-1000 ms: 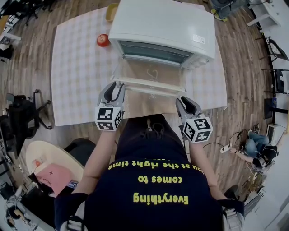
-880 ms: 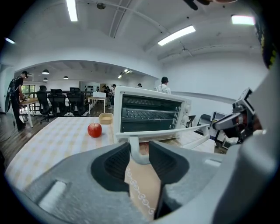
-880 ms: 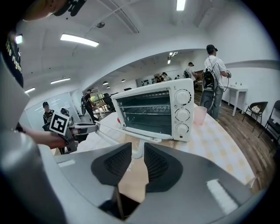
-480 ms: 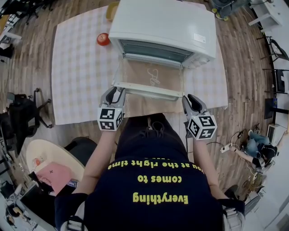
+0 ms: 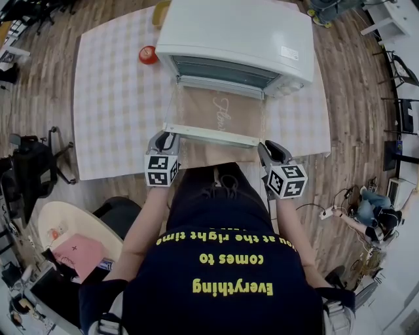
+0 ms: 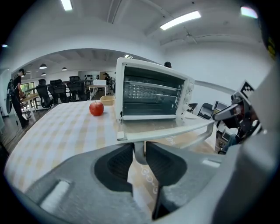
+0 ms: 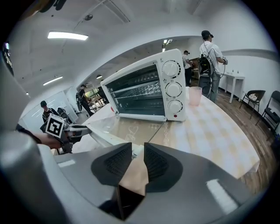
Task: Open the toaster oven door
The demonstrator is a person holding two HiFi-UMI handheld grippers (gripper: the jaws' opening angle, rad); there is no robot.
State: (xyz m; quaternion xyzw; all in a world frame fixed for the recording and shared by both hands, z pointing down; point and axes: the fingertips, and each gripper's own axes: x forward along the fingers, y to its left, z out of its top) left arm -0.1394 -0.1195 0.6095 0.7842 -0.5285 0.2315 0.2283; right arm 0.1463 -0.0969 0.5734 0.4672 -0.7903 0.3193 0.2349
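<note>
The oven [image 5: 236, 39] sits on a checked table [image 5: 111, 111]. Its glass door [image 5: 219, 111] is folded down in front of the oven, near level, with the handle [image 6: 167, 131] along the edge farthest from the oven.

Left gripper [image 6: 139, 149]: at the handle's left post, jaws closing, pads against both sides of the post.

Right gripper [image 7: 138, 151]: at the handle's right end, jaws a little apart, that end just at their tips.

The person stands directly in front of the oven, torso close behind the handle.

As the person faces the oven:
- An apple [image 5: 148, 54] lies left of it, well apart from the door.
- A yellow bowl [image 5: 162, 12] sits behind its left corner.
- A pink cup [image 7: 194, 95] stands at its right side, near the knobs [image 7: 173, 89].

Beyond the oven, people and chairs occupy the room.
</note>
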